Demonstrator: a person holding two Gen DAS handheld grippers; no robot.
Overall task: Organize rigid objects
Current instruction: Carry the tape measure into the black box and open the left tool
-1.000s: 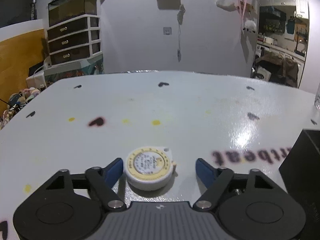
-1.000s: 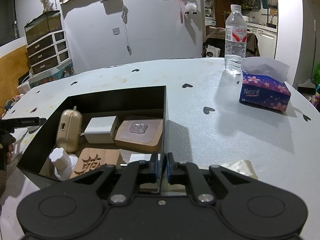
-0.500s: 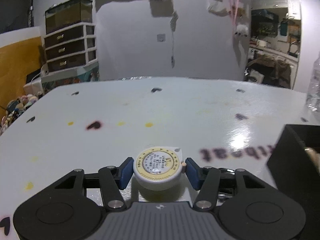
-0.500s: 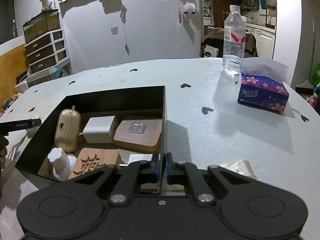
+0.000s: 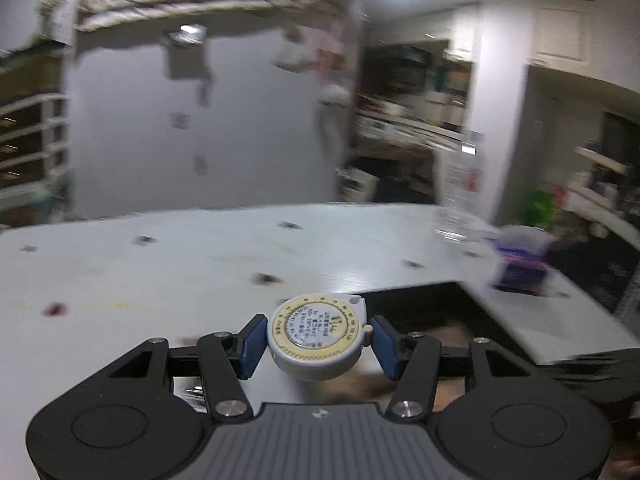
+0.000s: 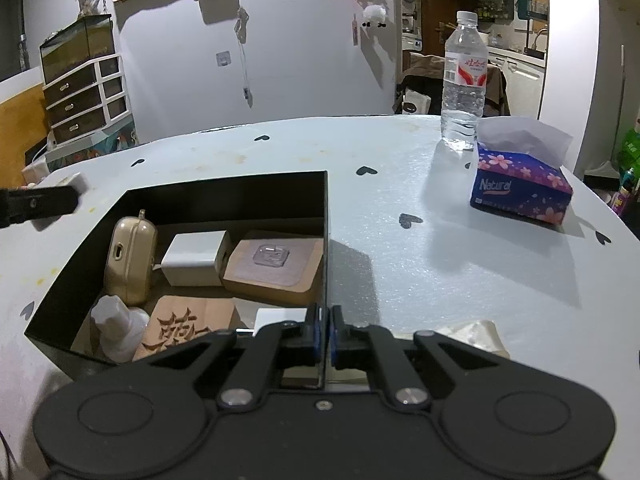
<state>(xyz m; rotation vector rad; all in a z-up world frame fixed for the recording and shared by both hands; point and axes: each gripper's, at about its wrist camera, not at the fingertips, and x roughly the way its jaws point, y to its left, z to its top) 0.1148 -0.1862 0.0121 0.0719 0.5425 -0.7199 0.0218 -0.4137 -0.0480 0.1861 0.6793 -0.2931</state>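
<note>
The left gripper (image 5: pixel 318 340) clamps a round tape measure (image 5: pixel 318 339) between its jaws, above the box's near corner. The right gripper (image 6: pixel 324 334) pinches the black box (image 6: pixel 326 240) wall; bare table (image 6: pixel 440 272) right.

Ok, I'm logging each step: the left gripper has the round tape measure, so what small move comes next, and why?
Probably carry it on over the black box and lower it inside. The left gripper is shut on the round tape measure, lifted off the table, the box just beyond. The right gripper pinches the box wall, steadying it.
</note>
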